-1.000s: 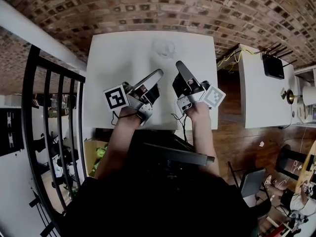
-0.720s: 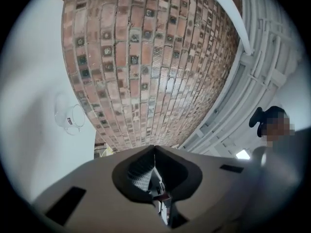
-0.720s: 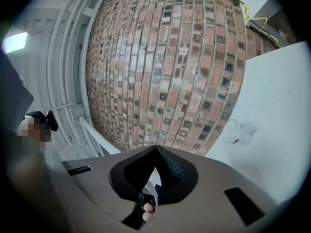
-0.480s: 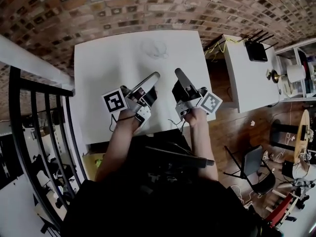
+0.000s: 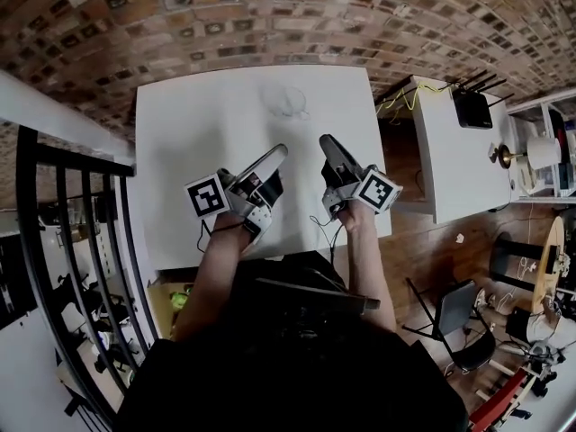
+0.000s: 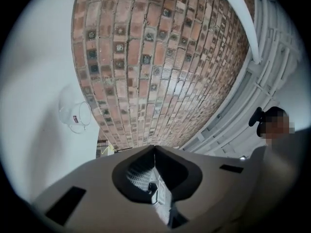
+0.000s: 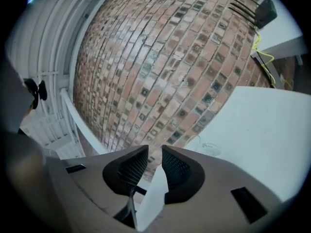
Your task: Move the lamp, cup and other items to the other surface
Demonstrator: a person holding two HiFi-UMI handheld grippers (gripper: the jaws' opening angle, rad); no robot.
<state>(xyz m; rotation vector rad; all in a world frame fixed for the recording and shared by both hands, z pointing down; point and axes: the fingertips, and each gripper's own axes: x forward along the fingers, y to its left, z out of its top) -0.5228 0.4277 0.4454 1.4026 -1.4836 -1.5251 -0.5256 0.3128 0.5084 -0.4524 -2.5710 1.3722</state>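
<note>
Head view: left gripper (image 5: 282,150) hovering clenched, empty, over tabletop (image 5: 193,133); right gripper (image 5: 326,140) just opening, nothing between; glass cup (image 5: 286,102) sitting ahead.

Glass cup (image 5: 286,102) near far edge of table (image 5: 180,151) — brick wall (image 5: 270,16) just behind.

You're in what looks like a loft-style home workroom. Ahead of your right hand-held gripper (image 5: 325,140) a bare red-brick wall (image 5: 270,16) rises behind the white square counter (image 5: 198,124). To its right, a second white counter (image 5: 459,174) carries a black router with antennas (image 5: 471,108), over a dark wooden plank floor (image 5: 432,250). Further right stands a brass lamp with a white shade (image 5: 543,153). Left of your left hand-held gripper (image 5: 282,149) runs a black metal railing (image 5: 25,223).
</note>
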